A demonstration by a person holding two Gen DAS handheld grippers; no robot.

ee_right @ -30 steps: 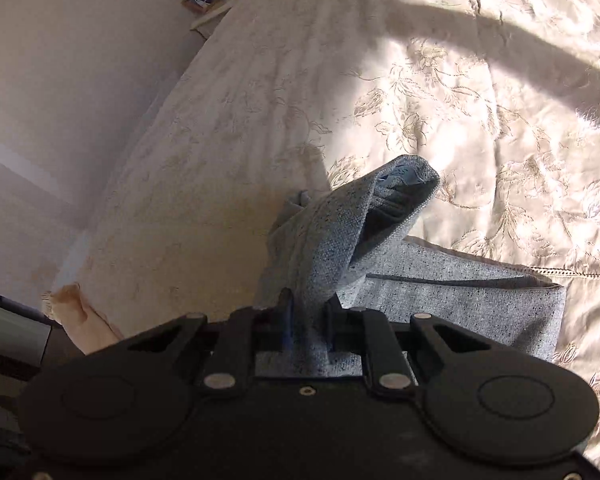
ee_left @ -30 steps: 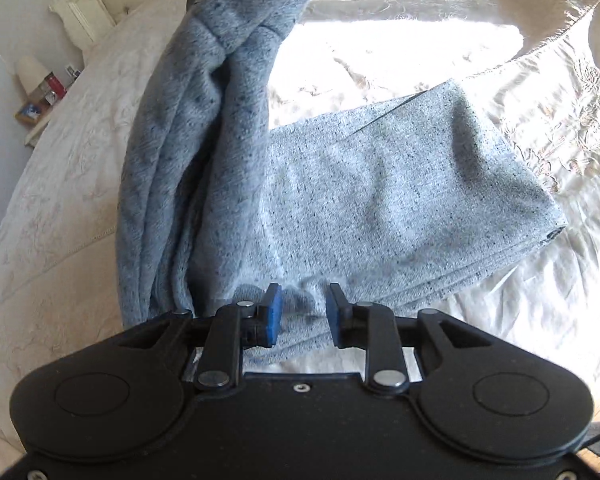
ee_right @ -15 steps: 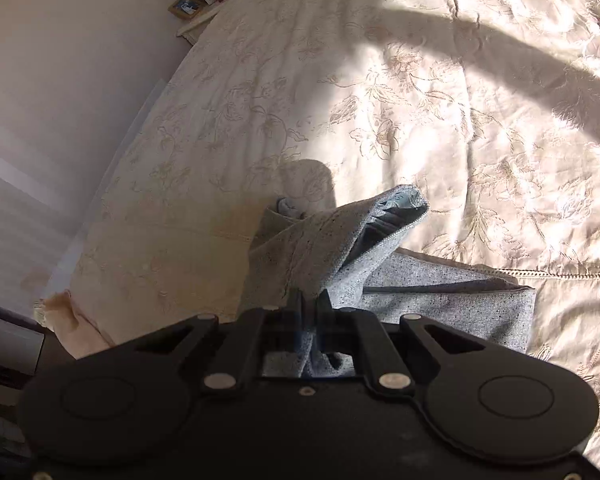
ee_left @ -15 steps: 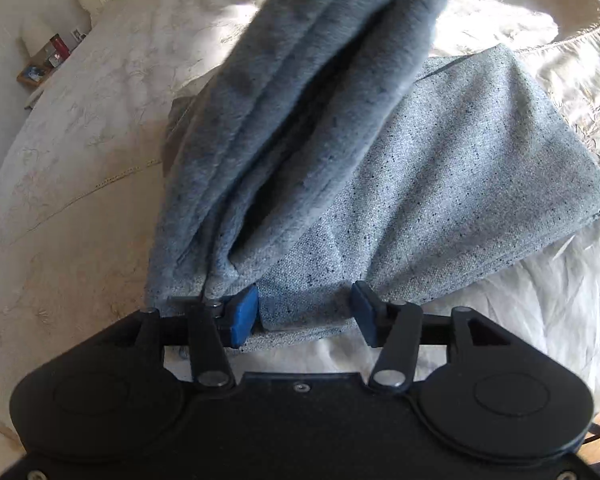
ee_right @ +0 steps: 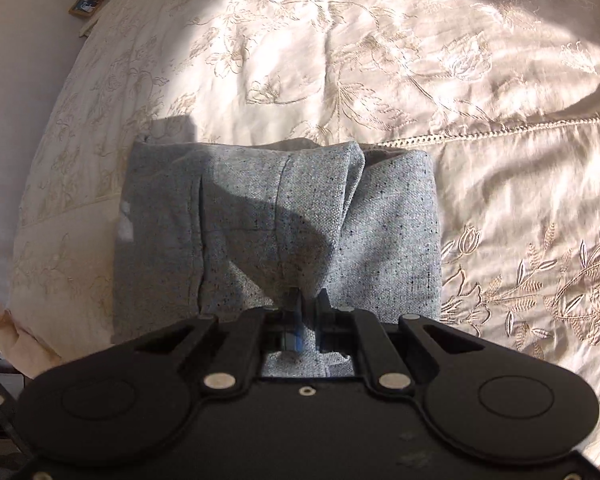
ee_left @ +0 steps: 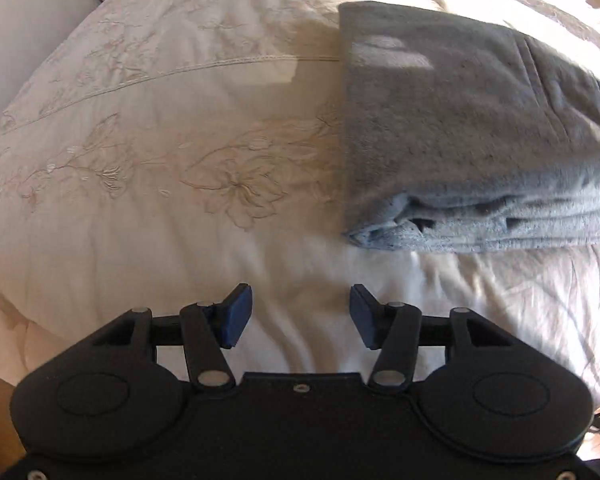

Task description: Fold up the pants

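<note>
Left wrist view: the left tongs (ee_left: 300, 316) are spread wide and hold nothing, over the cream embroidered bedspread (ee_left: 140, 160), near the folded grey speckled knit pants (ee_left: 460, 140). Right tongs (ee_right: 307, 308) are pressed together, pinching the pants' (ee_right: 276, 220) near edge on the bed.

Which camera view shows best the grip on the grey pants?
The right wrist view. There the right gripper is shut on the grey pants, pinching the top layer of cloth. The left wrist view shows the pants only as a folded stack on the bedspread, apart from the open left gripper.
</note>
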